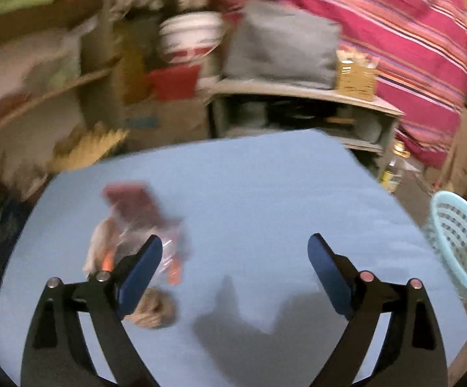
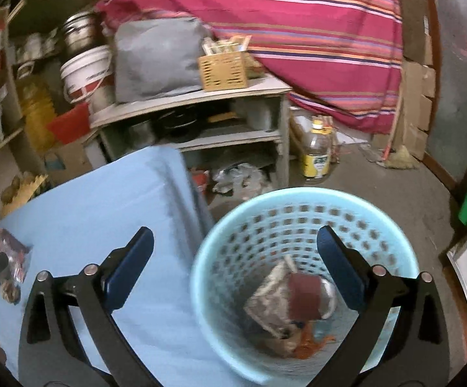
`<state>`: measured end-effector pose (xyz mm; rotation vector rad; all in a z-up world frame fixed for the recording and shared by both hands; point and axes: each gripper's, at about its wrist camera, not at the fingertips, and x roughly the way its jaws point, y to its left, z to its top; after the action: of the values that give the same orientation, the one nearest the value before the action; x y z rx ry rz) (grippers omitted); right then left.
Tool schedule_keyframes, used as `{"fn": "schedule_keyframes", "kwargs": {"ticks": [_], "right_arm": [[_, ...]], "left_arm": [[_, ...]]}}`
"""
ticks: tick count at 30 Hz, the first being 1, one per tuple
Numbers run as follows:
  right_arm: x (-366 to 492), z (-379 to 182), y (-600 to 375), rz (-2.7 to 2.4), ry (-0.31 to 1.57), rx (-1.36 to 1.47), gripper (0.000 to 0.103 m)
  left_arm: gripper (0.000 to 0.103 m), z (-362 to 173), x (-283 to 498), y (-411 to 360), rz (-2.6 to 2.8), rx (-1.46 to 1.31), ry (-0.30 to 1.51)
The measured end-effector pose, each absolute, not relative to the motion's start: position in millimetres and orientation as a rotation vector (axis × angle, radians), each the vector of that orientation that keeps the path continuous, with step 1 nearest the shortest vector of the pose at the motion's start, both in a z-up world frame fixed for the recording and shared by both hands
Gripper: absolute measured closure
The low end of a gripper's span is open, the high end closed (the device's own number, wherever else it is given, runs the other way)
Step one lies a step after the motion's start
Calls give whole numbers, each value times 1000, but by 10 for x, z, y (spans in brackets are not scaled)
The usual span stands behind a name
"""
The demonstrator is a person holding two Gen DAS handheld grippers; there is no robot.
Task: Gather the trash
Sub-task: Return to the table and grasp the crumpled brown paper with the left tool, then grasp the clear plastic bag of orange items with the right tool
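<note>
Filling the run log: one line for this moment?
left hand-held gripper open over table | right hand-held gripper open by basket | wrappers remain

A pale blue perforated basket (image 2: pixel 304 258) stands upright on the floor just beside the desk (image 2: pixel 104 200), holding crumpled wrappers (image 2: pixel 285 296). On the blue desk lie a clear plastic packet (image 1: pixel 139 225) with a dark red part and, blurred, what may be a brown paper wad (image 1: pixel 152 311).
</note>
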<state>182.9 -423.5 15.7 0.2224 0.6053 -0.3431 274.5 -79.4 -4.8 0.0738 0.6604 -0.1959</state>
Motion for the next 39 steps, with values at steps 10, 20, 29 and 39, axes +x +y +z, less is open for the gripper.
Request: {"fn": "schedule_keyframes", "kwargs": {"ticks": [10,20,29,39], "right_arm": [[2260,16,-3440,-255,661,72,4],[2518,-34,-2953,-195,675,31,4],[2644,-76,-2455,-130,685,-5,4],[2813,-222,-1568,33,718,-50,4]], "left_arm": [[13,-428,2761,-255,-157,138,722],[55,-722,3006,-115,-232,73,867],[58,-514,2946,114,-264,4,856],[58,-99,2826,900,-105,5,721]]}}
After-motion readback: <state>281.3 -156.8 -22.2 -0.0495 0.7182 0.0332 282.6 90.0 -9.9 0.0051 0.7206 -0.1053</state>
